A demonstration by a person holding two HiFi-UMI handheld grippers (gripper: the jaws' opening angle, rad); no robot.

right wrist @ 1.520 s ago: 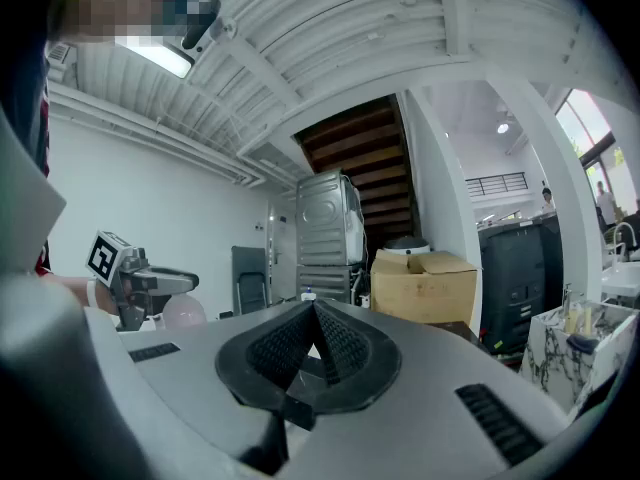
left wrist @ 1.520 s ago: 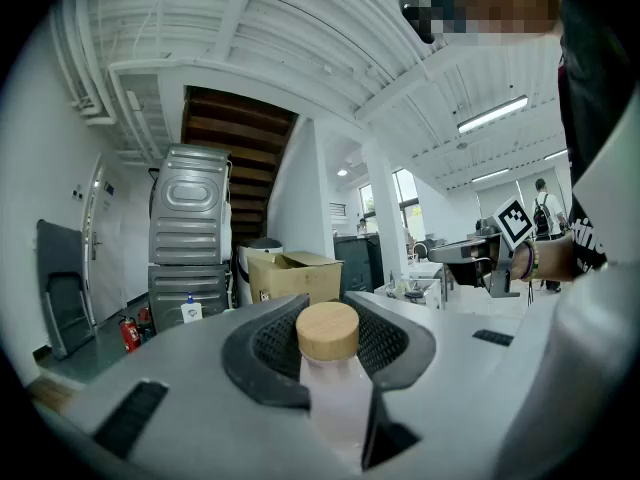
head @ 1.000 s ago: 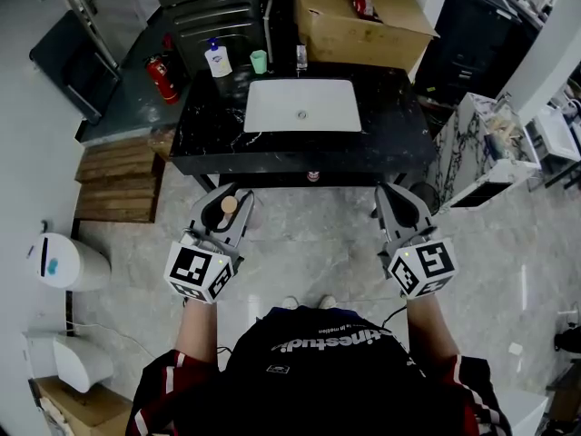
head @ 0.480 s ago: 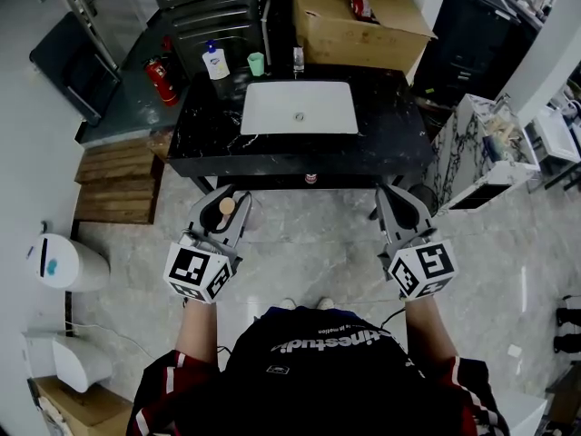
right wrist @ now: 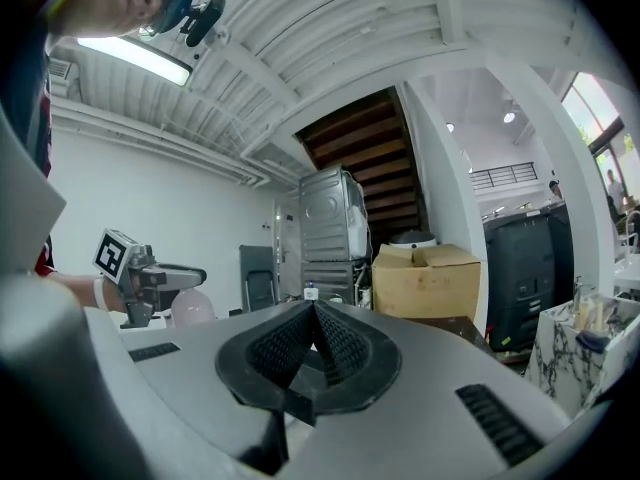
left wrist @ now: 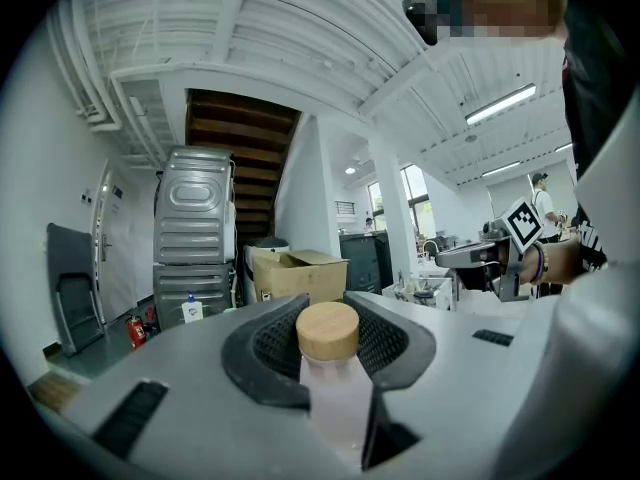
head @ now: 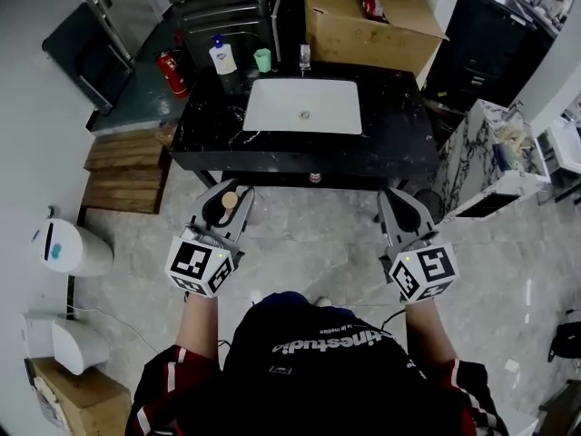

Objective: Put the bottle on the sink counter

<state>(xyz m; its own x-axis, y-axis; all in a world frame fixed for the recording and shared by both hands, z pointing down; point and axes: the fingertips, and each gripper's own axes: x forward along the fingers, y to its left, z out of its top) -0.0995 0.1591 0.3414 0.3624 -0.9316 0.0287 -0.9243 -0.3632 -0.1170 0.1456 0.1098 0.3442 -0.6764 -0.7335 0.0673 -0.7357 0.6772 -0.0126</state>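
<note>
Standing ahead is the black surface (head: 209, 148) with its sink (head: 304, 107), well away from the bottle. Left gripper (head: 231, 198) pinches the bottle (left wrist: 328, 330) upright, probably so it lands standing. Right gripper (right wrist: 313, 313) carries nothing, its jaws pressed together. Writing on the shirt (head: 327, 352) looks too blurry to read.

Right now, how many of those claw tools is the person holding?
2. The left gripper, in the person's left hand, is shut on a bottle. The right gripper, in the right hand, is shut and empty. None seems hidden.
</note>
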